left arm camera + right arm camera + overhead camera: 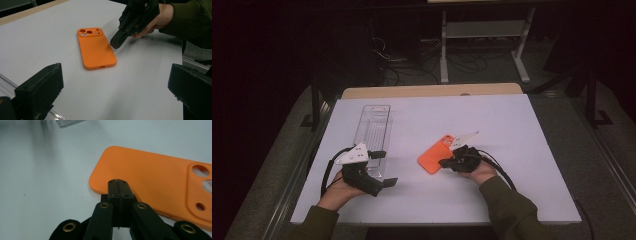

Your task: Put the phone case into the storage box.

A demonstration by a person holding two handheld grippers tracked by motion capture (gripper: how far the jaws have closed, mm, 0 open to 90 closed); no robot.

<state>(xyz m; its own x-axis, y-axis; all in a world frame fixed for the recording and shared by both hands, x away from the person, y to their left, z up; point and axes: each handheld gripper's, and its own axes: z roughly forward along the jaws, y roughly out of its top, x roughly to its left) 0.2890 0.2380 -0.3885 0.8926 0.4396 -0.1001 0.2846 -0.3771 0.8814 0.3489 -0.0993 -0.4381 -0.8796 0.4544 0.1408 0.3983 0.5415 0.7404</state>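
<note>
Right gripper [117, 181] pressed together at the edge of the orange case [155, 177]; left gripper [382, 167] spread wide.

The right jaws meet with nothing between them, their tips at the long edge of the case, which lies flat, back up, mid-table [512, 120]. The left jaws hold nothing, beside a clear tray [373, 125] well apart from the case.

No text, label, brand, number or sign could be read anywhere. The orange phone case [96, 48] bore no lettering, and neither did the clear plastic tray [373, 131] at the far left.
</note>
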